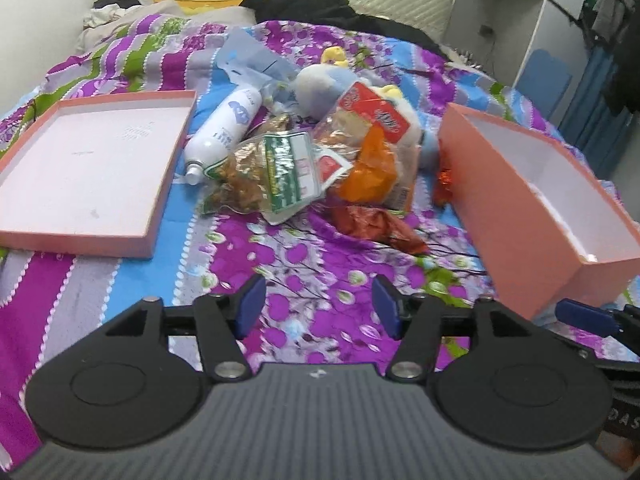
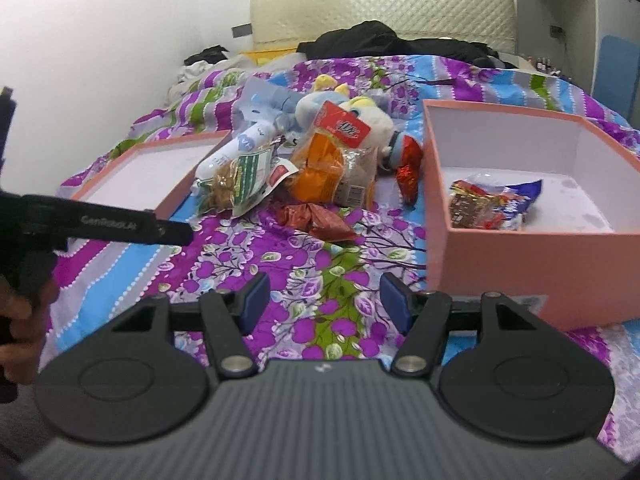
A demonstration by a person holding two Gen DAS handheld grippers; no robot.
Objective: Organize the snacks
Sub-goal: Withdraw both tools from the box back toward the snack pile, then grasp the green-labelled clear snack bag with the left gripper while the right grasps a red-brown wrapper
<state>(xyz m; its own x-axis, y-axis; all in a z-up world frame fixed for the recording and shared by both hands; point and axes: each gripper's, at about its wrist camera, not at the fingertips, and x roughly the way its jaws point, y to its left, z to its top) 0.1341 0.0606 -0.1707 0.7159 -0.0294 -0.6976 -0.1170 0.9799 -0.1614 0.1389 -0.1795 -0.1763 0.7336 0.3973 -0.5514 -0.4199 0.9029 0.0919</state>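
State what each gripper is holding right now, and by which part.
Nothing is held. The left gripper and right gripper both have open jaws with only the bedspread showing between them.

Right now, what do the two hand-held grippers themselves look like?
Both look alike. The left hand-held gripper and right hand-held gripper each have a grey ribbed body, two round black discs, black linkage arms with silver pivot pins, and two dark blue pads. Seen side-on from the right wrist view, the left one is black with pale lettering along its side, too blurred to read.
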